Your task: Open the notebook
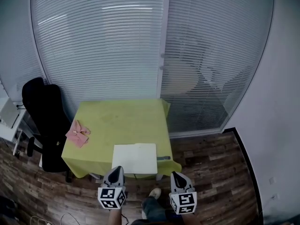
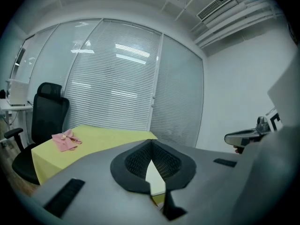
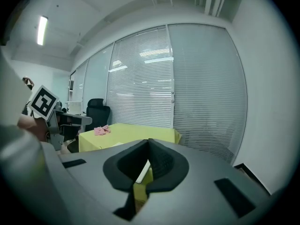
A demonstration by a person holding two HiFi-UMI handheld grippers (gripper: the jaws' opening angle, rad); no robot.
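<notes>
Left gripper [image 1: 115, 169] and right gripper [image 1: 176, 174] sit nearest, side by side, short of the table's near edge. Both have jaws closed with nothing between them. Notebook [image 1: 135, 158] lies flat and shut, white cover up, at the near edge of the table [image 1: 123, 118], ahead of and between the two grippers, untouched. Table has a yellow-green cover. Pink cloth [image 1: 78, 133] sits bunched near its left edge, well apart from the notebook. Black office chair [image 1: 43, 118] stands left of the table. Glass wall with blinds [image 1: 117, 41] is behind it.

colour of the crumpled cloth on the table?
Pink. The cloth lies near the left edge of the yellow-green table; clearest in the head view.
</notes>
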